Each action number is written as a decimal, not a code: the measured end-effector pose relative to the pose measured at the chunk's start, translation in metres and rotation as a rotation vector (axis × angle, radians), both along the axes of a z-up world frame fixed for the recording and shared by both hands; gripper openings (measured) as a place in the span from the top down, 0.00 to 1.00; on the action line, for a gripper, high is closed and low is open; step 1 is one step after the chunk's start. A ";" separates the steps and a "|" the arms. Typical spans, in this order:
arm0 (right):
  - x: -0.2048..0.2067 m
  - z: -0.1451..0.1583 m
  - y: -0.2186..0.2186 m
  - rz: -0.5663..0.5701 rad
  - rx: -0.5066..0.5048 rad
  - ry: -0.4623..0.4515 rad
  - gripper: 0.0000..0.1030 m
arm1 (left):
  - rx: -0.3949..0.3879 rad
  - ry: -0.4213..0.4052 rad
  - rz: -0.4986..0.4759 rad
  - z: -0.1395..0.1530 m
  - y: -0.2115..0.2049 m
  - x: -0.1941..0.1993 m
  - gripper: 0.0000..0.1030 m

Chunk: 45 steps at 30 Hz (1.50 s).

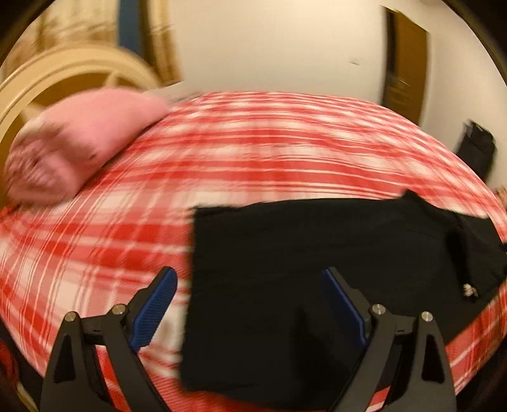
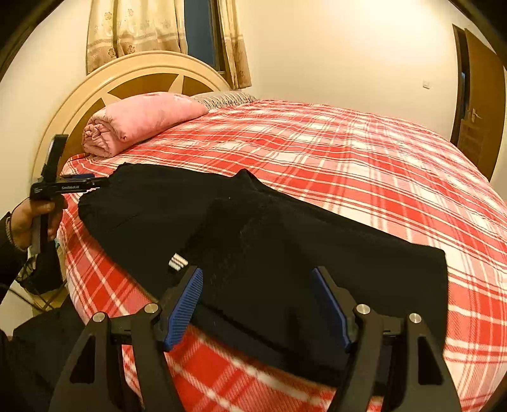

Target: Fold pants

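Observation:
Black pants [image 2: 152,202] lie folded lengthwise along the near edge of a bed with a red plaid sheet [image 2: 348,158]. White stripes [image 2: 178,263] mark the cloth near my right gripper [image 2: 256,274]. That gripper hovers open over the near end of the pants, with cloth under its spread fingers. In the blurred left wrist view, my left gripper [image 1: 248,275] stands open across the straight left edge of the pants [image 1: 317,241]. A drawstring with a metal tip [image 1: 469,288] lies at the right. In the right wrist view a hand holds the left gripper [image 2: 92,180] at the far end of the pants.
A rolled pink blanket [image 2: 139,120] lies by the round headboard [image 2: 133,73]. Curtains [image 2: 133,28] hang behind it and a brown door [image 2: 481,111] stands at the far right. The bed's edge drops off just below the pants. A blurred dark object [image 1: 478,149] shows beyond the bed.

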State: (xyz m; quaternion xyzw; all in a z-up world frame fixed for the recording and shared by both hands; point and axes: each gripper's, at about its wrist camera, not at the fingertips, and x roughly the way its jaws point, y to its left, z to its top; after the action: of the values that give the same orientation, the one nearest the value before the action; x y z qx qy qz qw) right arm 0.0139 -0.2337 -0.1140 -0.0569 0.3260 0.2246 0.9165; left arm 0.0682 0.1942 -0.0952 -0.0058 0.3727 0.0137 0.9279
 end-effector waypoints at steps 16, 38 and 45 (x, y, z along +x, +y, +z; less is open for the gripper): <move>-0.028 -0.003 -0.010 -0.004 -0.008 -0.048 0.30 | -0.319 0.060 -0.055 -0.038 0.027 0.013 0.52; -0.023 0.035 -0.096 -0.251 0.123 -0.126 0.30 | -0.404 -0.049 -0.179 0.011 -0.004 -0.003 0.72; -0.021 0.037 -0.135 -0.343 0.187 -0.117 0.29 | -0.388 -0.139 -0.417 0.093 -0.116 -0.002 0.73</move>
State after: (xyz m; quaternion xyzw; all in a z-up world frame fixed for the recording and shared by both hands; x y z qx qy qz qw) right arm -0.0075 -0.3685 -0.0773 0.0719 0.2548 0.0910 0.9600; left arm 0.0663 0.0787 -0.0026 -0.1075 0.2970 -0.2493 0.9154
